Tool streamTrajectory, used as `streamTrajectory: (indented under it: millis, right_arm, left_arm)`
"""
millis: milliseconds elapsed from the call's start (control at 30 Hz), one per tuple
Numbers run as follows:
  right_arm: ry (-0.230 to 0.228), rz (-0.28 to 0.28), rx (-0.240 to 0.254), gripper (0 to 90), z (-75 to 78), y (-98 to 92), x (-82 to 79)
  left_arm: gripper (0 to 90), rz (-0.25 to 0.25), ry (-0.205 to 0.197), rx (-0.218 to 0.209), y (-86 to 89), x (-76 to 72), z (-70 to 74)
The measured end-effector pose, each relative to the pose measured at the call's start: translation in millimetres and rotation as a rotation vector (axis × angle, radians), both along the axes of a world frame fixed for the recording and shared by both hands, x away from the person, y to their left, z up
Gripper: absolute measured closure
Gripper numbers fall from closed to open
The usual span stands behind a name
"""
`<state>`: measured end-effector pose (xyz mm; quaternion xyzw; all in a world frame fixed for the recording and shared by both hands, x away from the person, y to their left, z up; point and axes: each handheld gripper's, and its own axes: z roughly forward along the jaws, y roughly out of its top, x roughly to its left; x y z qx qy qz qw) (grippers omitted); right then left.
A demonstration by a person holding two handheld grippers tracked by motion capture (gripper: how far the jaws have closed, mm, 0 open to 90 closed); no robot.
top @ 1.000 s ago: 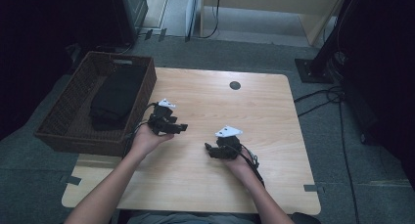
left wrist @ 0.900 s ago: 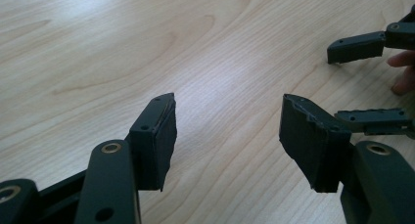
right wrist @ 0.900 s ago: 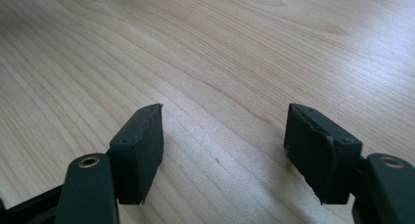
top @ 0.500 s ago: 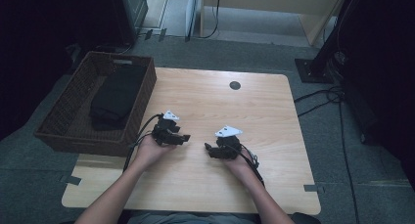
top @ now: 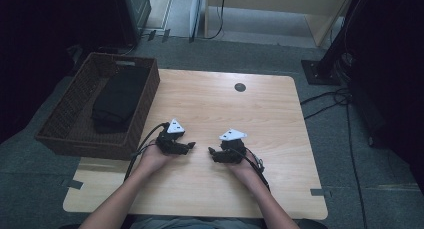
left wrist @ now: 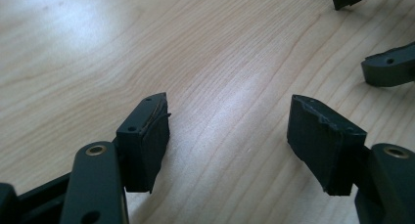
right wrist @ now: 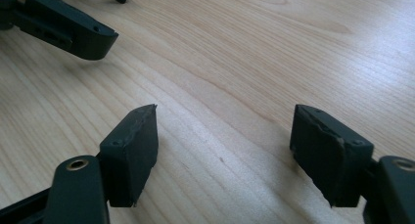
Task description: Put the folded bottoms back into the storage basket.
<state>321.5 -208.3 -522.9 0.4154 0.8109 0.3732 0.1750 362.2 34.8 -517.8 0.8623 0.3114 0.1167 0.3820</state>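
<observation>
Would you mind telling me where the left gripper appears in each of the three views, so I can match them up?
High view: the left gripper sits left of centre on the table, jaws open and pointing toward the right gripper.
Left gripper view: its own two jaws rise from the bottom corners, open, with bare wood between them.
Right gripper view: its jaw tips enter at the top left.
Shared landmark: the light wood grain of the table.

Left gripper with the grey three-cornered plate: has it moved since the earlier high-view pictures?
Yes. The left gripper has come away from the brown wicker basket toward the person's edge of the light wooden table; its jaws, empty, have just been opening.
</observation>
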Motion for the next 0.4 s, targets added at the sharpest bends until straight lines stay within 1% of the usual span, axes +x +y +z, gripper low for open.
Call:
streamTrajectory:
  millis: [100,167,200,233,267,300,400]
  right_arm:
    - [0.002,0.008,-0.003,25.3,0.0,0.3,-0.8]
    - [0.002,0.008,-0.002,24.3,-0.1,0.6,-0.7]
    - [0.006,0.009,-0.005,22.1,0.1,0.6,-0.7]
    - [0.008,0.002,-0.009,17.2,-0.1,0.8,-0.1]
    - [0.014,-0.010,-0.016,14.9,-0.4,0.6,0.8]
    - [0.018,-0.021,-0.014,15.0,-0.4,0.8,1.1]
    - [0.013,-0.014,-0.016,15.2,-0.5,0.8,1.5]
  left_arm:
    - [30.2,-0.004,-0.008,0.014,-1.3,-0.2,-0.2]
    - [26.5,-0.016,-0.013,0.034,-2.9,-1.1,-0.2]
    - [24.4,-0.016,-0.020,0.045,-4.3,-1.7,-0.6]
    - [20.2,-0.008,-0.013,0.051,-5.7,-2.0,-0.7]
    - [16.3,0.005,-0.009,0.059,-6.8,-2.3,-0.8]
    - [13.7,0.017,-0.006,0.058,-7.4,-2.3,-1.2]
    - [8.7,0.059,-0.001,0.071,-10.1,-2.4,-1.4]
